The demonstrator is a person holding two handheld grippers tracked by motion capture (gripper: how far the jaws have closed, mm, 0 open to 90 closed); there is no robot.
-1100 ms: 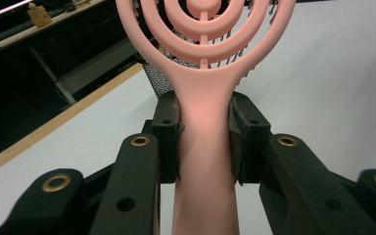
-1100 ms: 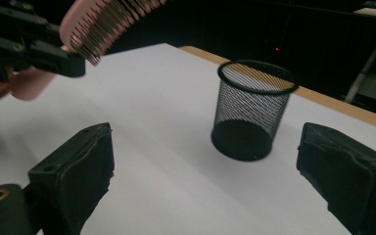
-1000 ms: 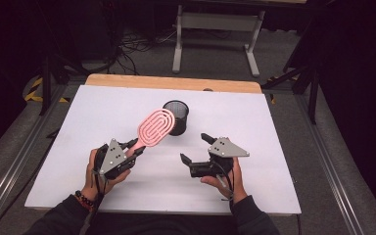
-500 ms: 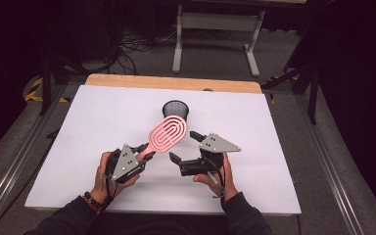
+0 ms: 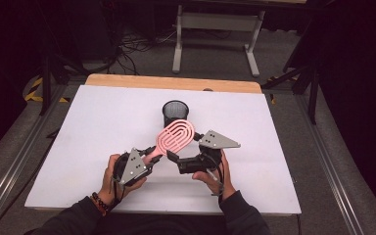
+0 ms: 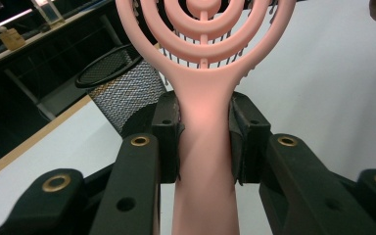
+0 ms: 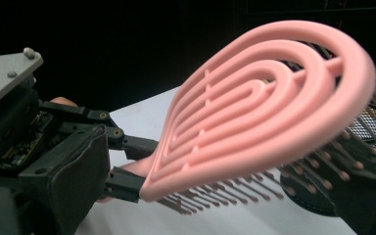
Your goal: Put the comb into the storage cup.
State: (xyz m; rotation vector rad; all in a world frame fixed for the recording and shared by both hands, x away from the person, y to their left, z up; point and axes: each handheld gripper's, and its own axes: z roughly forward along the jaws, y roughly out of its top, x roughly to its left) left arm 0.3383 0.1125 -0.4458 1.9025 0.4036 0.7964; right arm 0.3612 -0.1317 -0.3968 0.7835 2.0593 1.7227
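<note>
A pink hairbrush [image 5: 176,134] with a looped open head is held by its handle [image 6: 203,147] in my left gripper [image 5: 152,156], which is shut on it; both pads press the handle's sides just below the head. The head tilts up to the right, bristles down. My right gripper [image 5: 183,146] points left from the right hand, its jaws wide apart on either side of the brush head [image 7: 269,112] and not pressing it. A black mesh cup [image 5: 175,111] stands upright just behind the brush.
A white board [image 5: 103,122] covers the table, with a wooden strip [image 5: 171,83] along its far edge. Metal rails [image 5: 10,171] run down both sides. A grey stand [image 5: 215,22] and cables lie on the floor beyond.
My left gripper has carried the brush right and slightly down toward the right gripper. The brush head now sits between the right gripper's open jaws, in front of the cup.
</note>
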